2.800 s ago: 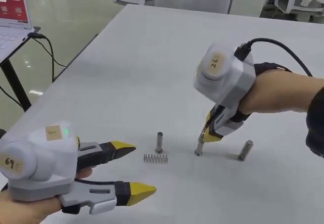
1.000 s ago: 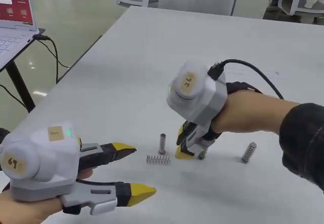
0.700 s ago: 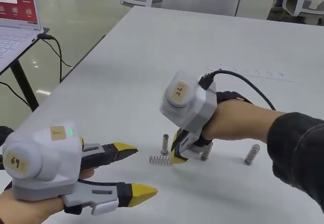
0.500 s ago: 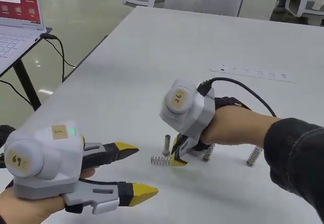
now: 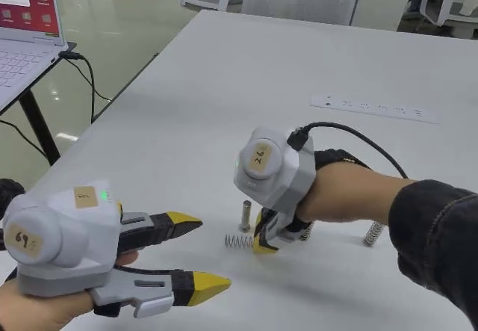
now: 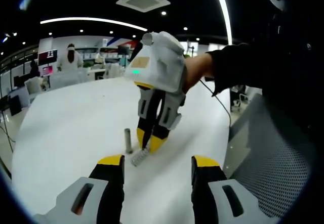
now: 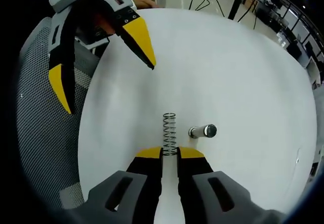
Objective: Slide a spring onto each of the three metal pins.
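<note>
Risk: the loose spring [image 7: 169, 128] may pop sideways out of the grip or buckle on lifting, and it could knock the bare pin [image 7: 202, 131] standing just beside it.
Cause: the hold is on the end coils only, and the part is thin and springy.
Right gripper [image 7: 169, 152]: jaws almost closed, pinching the spring's near end.
Left gripper [image 5: 210, 252]: jaws wide apart, holding nothing.
Spring position: flat on the table [image 5: 224, 84], not yet on the pin.

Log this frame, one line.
right claw: shut on end of loose spring, lying flat | bare pin: upright beside it | left claw: open, holding nothing | rightmost pin: spring on
</note>
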The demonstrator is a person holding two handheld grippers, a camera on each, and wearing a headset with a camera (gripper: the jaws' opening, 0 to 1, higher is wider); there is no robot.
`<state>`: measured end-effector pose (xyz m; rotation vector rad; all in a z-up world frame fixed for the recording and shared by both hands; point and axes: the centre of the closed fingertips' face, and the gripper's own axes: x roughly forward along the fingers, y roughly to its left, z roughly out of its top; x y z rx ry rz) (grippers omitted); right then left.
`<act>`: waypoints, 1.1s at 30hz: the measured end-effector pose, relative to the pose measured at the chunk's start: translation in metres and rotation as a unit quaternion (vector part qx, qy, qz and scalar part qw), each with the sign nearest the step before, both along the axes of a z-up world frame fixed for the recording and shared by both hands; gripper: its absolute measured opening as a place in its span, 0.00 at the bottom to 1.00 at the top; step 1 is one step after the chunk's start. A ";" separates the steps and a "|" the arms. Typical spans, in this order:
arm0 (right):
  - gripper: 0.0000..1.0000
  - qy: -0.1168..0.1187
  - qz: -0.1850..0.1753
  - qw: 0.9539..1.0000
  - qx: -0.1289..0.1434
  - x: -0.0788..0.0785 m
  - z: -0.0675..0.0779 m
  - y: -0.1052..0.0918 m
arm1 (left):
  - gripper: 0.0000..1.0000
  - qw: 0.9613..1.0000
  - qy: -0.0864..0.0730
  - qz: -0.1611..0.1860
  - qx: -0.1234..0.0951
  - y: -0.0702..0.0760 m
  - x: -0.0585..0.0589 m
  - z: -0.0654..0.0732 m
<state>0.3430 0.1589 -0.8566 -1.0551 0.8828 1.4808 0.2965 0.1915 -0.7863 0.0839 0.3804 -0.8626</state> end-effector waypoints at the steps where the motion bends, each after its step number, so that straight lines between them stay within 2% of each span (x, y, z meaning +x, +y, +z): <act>1: 0.08 0.000 0.001 1.000 -0.001 -0.002 0.003 -0.002 | 0.48 1.000 0.000 -0.002 0.000 -0.001 0.000 0.000; 9: 0.07 0.011 0.027 1.000 -0.009 -0.021 0.031 -0.017 | 0.44 1.000 -0.002 -0.017 0.003 -0.011 -0.001 0.003; 15: 0.07 0.017 0.035 0.999 0.010 -0.033 0.061 -0.023 | 0.39 0.999 -0.005 -0.037 0.002 -0.021 -0.003 0.008; 20: 0.07 0.008 0.044 0.999 0.016 -0.040 0.077 -0.030 | 0.31 0.998 -0.013 -0.060 -0.004 -0.032 -0.001 0.018; 25: 0.08 0.000 0.051 0.999 0.015 -0.046 0.080 -0.033 | 0.23 0.996 -0.020 -0.084 -0.007 -0.043 -0.003 0.025; 33: 0.08 -0.005 0.060 0.998 0.015 -0.052 0.081 -0.034 | 0.15 0.994 -0.023 -0.106 -0.011 -0.051 -0.008 0.027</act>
